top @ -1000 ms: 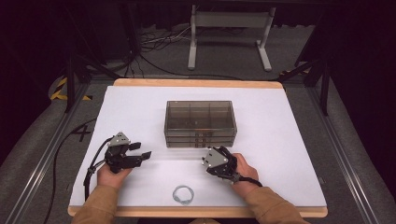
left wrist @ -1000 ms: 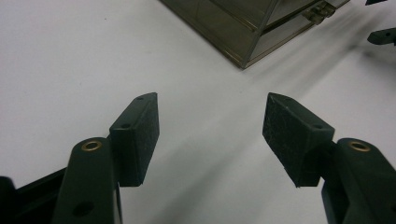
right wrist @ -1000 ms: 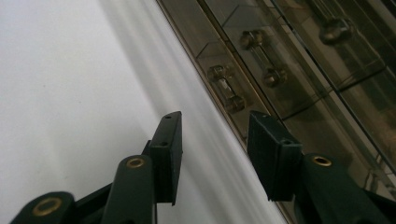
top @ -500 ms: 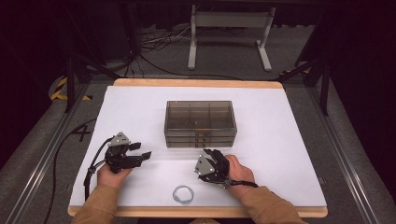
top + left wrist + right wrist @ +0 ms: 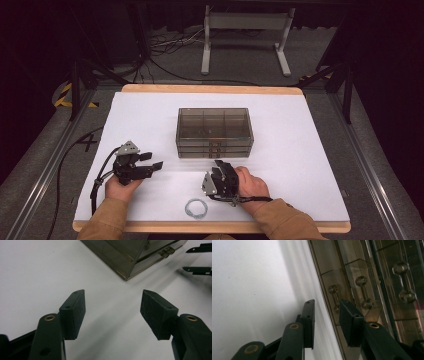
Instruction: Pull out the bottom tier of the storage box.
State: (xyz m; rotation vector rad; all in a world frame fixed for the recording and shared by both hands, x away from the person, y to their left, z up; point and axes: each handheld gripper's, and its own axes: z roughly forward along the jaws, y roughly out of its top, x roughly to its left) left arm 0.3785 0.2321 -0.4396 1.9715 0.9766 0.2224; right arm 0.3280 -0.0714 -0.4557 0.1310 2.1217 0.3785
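A smoky see-through drawer box (image 5: 215,131) stands at the middle of the white table, its drawer fronts facing the person. My right gripper (image 5: 220,165) sits just in front of its lowest drawers, tilted on its side. In the right gripper view its jaws (image 5: 325,305) point at the small knobbed drawer handles (image 5: 334,298). The jaws have just been closing, and a narrow gap with nothing in it is left between them. My left gripper (image 5: 154,161) rests left of the box, jaws (image 5: 113,293) wide open over bare table, aimed at the box's corner (image 5: 130,257).
A small clear ring (image 5: 196,207) lies near the table's front edge between the two hands. The white sheet (image 5: 300,150) has room right of the box. Dark floor, cables and a metal stand lie beyond the far edge.
My right hand has slid left and a little toward the front edge, and its jaws have narrowed. The left hand and the box have stayed put.
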